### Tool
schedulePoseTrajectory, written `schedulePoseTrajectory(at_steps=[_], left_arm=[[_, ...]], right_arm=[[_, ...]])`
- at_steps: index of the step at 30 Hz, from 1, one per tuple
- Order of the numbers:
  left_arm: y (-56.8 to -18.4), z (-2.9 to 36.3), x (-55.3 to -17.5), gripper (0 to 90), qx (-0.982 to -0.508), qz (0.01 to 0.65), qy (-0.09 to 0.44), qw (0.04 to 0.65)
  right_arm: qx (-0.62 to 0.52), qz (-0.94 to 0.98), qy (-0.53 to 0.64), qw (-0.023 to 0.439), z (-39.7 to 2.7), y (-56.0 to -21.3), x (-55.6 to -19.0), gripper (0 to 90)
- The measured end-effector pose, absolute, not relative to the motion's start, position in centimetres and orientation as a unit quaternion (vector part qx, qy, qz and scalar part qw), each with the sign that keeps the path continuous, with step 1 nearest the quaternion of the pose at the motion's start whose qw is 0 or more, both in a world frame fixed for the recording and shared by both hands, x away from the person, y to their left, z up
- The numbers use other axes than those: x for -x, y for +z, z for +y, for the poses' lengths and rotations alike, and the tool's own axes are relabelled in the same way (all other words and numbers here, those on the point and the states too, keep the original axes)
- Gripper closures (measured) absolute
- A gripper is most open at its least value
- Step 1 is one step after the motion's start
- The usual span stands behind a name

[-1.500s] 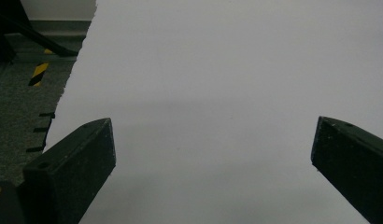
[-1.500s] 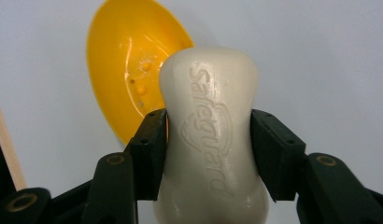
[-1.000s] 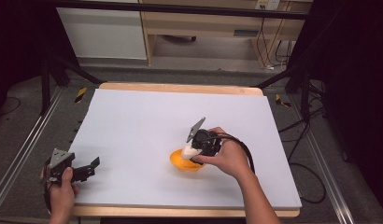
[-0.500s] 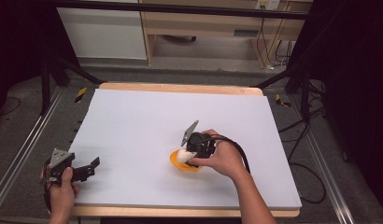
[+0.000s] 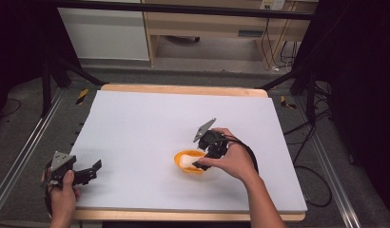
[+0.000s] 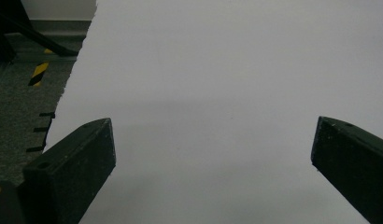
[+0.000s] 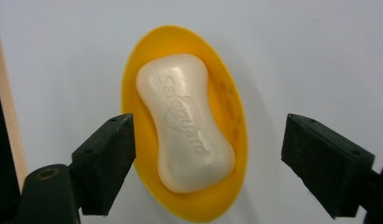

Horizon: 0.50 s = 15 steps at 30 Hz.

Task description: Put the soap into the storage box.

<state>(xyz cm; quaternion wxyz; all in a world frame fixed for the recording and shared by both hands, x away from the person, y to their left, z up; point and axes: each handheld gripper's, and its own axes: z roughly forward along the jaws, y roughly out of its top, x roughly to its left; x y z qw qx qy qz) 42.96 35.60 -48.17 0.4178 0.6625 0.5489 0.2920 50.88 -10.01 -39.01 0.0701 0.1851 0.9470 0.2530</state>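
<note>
A white bar of soap (image 7: 185,123) with raised lettering lies in an oval yellow dish (image 7: 229,88) on the white table top. My right gripper (image 7: 209,140) hovers just over it. Its jaws have just been opening and now stand apart on either side of the dish, with the soap between them but untouched. From above, the soap (image 5: 187,158) and dish (image 5: 180,166) sit right of centre near the front, under the right gripper (image 5: 198,160). My left gripper (image 5: 92,171) is held at the table's front left corner, open, with nothing between its jaws (image 6: 213,154).
The white sheet (image 5: 160,118) covers a wooden table whose bare edge (image 5: 183,89) runs along the far side. Metal rails (image 5: 22,156) flank the table on the floor. Cables (image 5: 307,142) hang off to the right, and cabinets stand beyond the far edge.
The right hand has shifted slightly left and down over the dish. Its jaws now stand apart around the soap, which rests in the dish. The left hand has stayed put.
</note>
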Motion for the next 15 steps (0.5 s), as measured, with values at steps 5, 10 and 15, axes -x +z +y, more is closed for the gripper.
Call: schedulePoseTrajectory(at_steps=[5, 10, 15], left_arm=[[-48.2, 35.6, -43.0, 0.0, -0.661, 0.550, 0.292, 0.419], [-48.2, 35.6, -43.0, 0.0, -0.662, 0.549, 0.292, 0.419], [-48.2, 35.6, -43.0, 0.0, -0.662, 0.549, 0.292, 0.418]], right_arm=[[-0.228, 0.934, 0.262, 0.086, -11.8, -39.3, -51.0, 9.5], [-0.264, 0.921, 0.273, 0.087, -13.2, -39.5, -51.2, 4.9], [-0.288, 0.912, 0.278, 0.090, -14.3, -39.6, -51.1, 3.0]])
